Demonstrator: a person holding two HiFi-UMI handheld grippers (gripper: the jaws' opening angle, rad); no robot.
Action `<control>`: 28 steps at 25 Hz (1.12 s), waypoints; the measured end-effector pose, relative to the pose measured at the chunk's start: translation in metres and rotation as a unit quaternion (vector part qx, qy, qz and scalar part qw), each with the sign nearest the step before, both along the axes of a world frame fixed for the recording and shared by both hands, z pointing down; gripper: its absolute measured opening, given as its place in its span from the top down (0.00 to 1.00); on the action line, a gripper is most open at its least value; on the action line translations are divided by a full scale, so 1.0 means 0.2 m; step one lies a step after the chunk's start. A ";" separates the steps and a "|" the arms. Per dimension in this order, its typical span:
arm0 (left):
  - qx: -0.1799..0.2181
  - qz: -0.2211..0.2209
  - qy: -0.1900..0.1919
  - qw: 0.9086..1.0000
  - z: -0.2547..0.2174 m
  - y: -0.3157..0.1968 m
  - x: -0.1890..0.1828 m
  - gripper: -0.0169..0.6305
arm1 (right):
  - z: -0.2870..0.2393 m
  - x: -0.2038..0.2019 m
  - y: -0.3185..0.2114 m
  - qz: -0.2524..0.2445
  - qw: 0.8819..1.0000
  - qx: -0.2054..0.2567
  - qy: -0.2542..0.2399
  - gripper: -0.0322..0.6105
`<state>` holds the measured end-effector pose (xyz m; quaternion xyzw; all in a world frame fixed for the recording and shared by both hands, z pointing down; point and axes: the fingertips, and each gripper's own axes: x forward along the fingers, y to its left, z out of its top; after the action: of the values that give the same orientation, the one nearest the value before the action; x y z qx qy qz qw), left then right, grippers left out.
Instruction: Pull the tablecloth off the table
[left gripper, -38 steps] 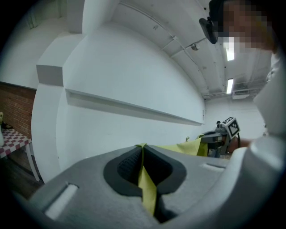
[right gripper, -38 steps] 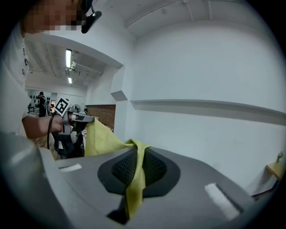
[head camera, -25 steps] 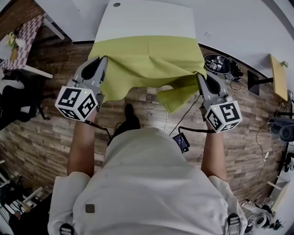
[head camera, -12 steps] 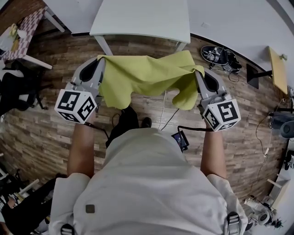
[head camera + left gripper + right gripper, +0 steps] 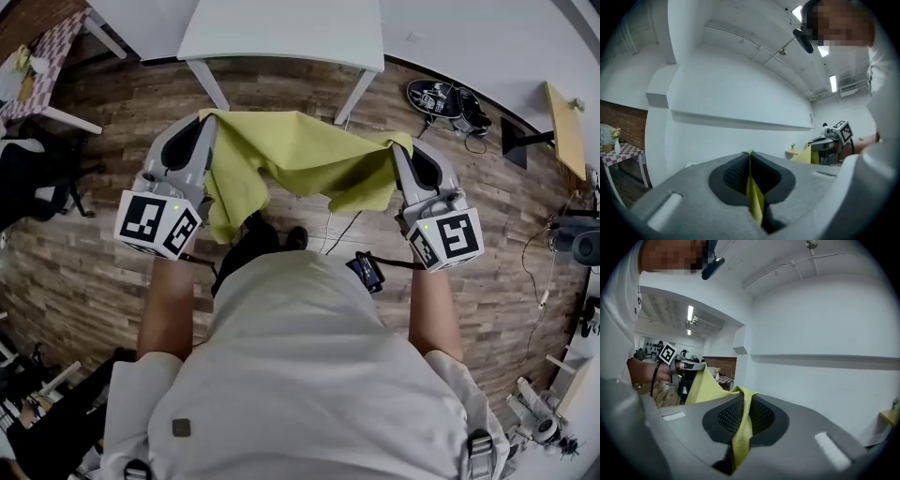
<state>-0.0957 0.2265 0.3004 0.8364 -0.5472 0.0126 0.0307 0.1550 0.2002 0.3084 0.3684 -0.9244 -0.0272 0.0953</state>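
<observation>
The yellow-green tablecloth [image 5: 300, 155] hangs slack in the air between my two grippers, clear of the white table [image 5: 281, 33] beyond it. My left gripper [image 5: 204, 120] is shut on the cloth's left corner; a thin fold of the tablecloth [image 5: 753, 197] is pinched between its jaws. My right gripper [image 5: 401, 148] is shut on the right corner, with a strip of the tablecloth [image 5: 740, 427] running through its jaws. The cloth's middle sags above the person's feet, and a flap droops below the left gripper.
Wooden floor lies below. A checked-cloth table [image 5: 37, 66] and a black chair [image 5: 28, 187] stand at the left. Shoes [image 5: 445, 103] and a cable lie on the floor at the right, near a wooden board [image 5: 565, 127]. A small device [image 5: 366, 272] hangs at the person's waist.
The cloth came fully off the white table and now hangs between the grippers. Both grippers drew back from the table, which has slid toward the top of the view.
</observation>
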 end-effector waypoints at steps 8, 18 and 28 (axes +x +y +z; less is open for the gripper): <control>0.022 -0.008 -0.013 1.000 -0.01 0.10 0.04 0.97 | 0.04 -0.03 0.13 -0.006 1.000 0.012 -0.015 0.93; 0.025 -0.021 -0.013 0.999 0.04 0.20 0.05 0.97 | 0.08 -0.07 0.20 -0.016 1.000 0.015 -0.022 0.93; 0.016 -0.015 -0.009 1.000 0.09 0.21 0.08 0.97 | 0.10 -0.06 0.19 -0.015 1.000 0.014 -0.023 0.93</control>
<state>-0.0794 0.2687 0.3182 0.8281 -0.5604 0.0113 0.0127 0.1435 0.2391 0.3277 0.3567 -0.9311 -0.0335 0.0683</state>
